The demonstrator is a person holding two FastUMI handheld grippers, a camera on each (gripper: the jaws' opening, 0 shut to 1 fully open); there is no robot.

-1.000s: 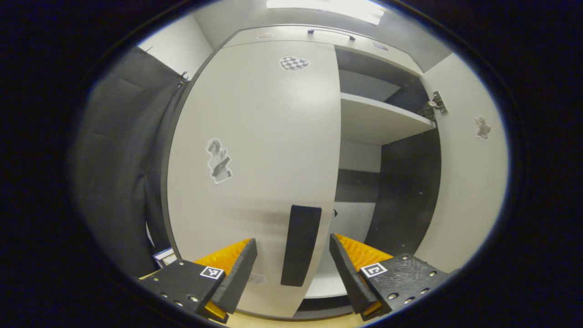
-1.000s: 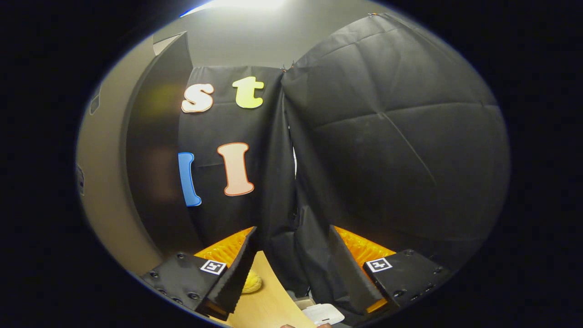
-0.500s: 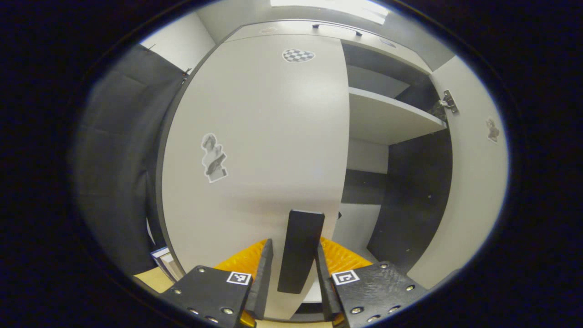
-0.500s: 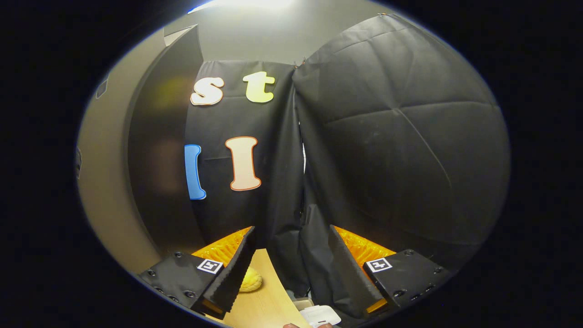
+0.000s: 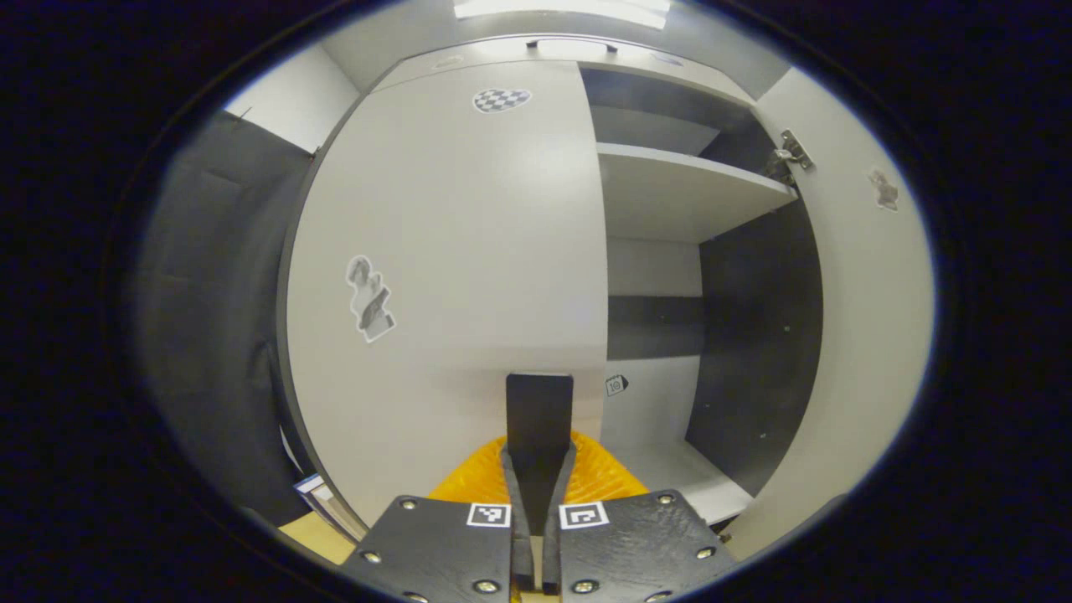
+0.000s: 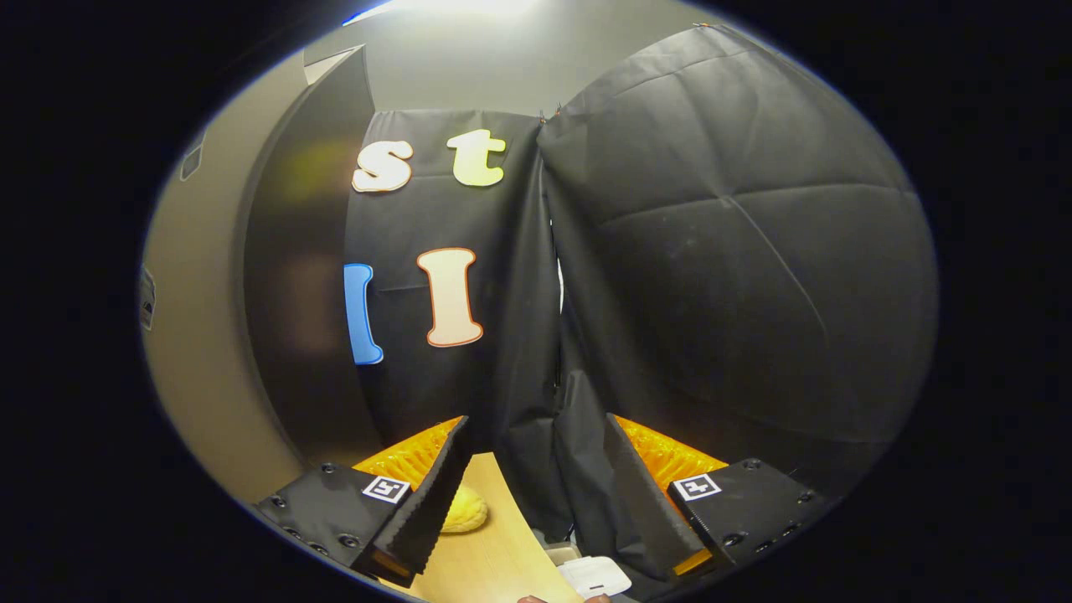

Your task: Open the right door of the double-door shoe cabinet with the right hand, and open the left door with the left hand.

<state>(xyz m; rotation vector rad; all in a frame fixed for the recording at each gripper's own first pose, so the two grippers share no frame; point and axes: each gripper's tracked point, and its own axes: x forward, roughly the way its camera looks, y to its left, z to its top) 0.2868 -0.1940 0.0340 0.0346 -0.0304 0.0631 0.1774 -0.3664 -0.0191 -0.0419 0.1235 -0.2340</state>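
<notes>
White flat left cabinet door (image 5: 452, 251) sits closed ahead — your left tool (image 5: 536, 502) is clenched on its black bar handle (image 5: 539, 419); pull straight back, then arc outward — right tool (image 6: 532, 494) hangs released.

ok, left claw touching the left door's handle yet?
Touching. In the left gripper view, the left claw is closed on the black handle of the left door, both fingers pressed against its sides with no gap.

Black cloth wall (image 6: 737, 251) — ceiling light (image 5: 561, 7)
</notes>
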